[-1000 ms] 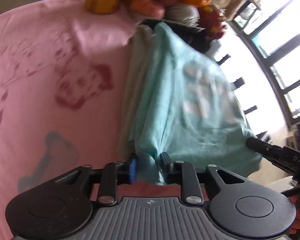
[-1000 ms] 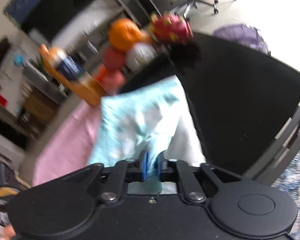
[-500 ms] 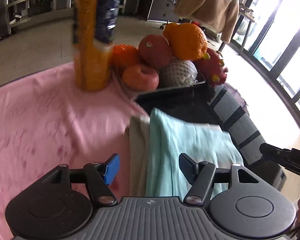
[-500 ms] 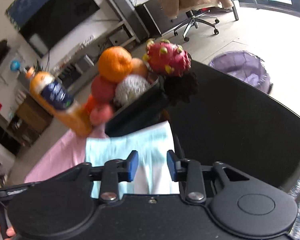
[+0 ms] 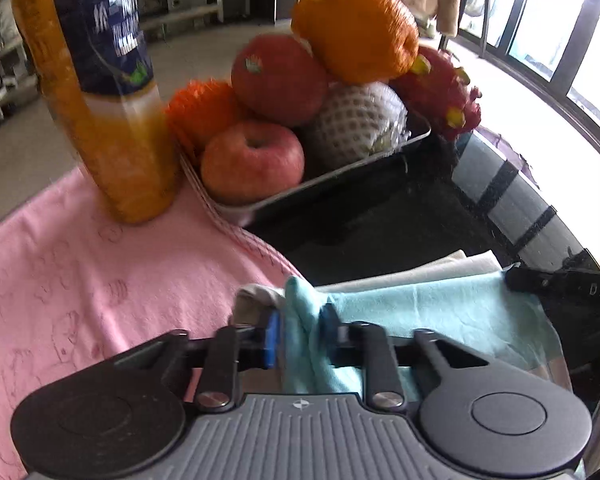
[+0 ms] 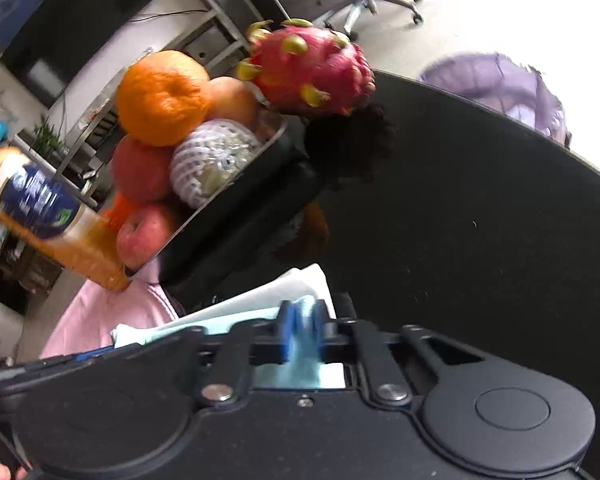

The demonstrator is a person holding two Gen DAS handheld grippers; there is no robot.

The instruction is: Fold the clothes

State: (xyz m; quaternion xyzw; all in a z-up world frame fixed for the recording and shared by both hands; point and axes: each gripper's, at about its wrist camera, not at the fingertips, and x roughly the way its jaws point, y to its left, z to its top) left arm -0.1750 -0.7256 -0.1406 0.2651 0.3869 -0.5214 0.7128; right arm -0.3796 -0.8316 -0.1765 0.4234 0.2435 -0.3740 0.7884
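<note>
Black and glossy, the round bench [image 6: 480, 208] carries everything here, with a pale pink patterned cloth [image 5: 100, 280] spread over its left part and a steel tray of piled fruit [image 5: 332, 184] standing at its far side beside a tall orange juice bottle with a blue label [image 5: 100, 92]. Near the front edge lies the task's thing, a mint-green soft cotton garment [image 5: 440, 312], already gathered into a narrow, layered band that rests on a folded cream-white garment [image 5: 432, 270] beneath it. Judging by that compact shape, the big folds look done and what remains is probably one more fold of the band, or tidying and setting it aside; how neat the hidden near part is cannot be told. The left claw [image 5: 300, 340] is closing on a bunched corner of the mint-green garment at its left end, and its blue pads [image 5: 272, 340] appear to press the fabric between them. The right claw [image 6: 304, 330] is likewise closing, with a pinch of the same mint-green fabric squeezed between its pads at the garment's right end, close to the bare black surface. With both ends gripped, the next move would likely call for lifting the two corners together and evenly.
</note>
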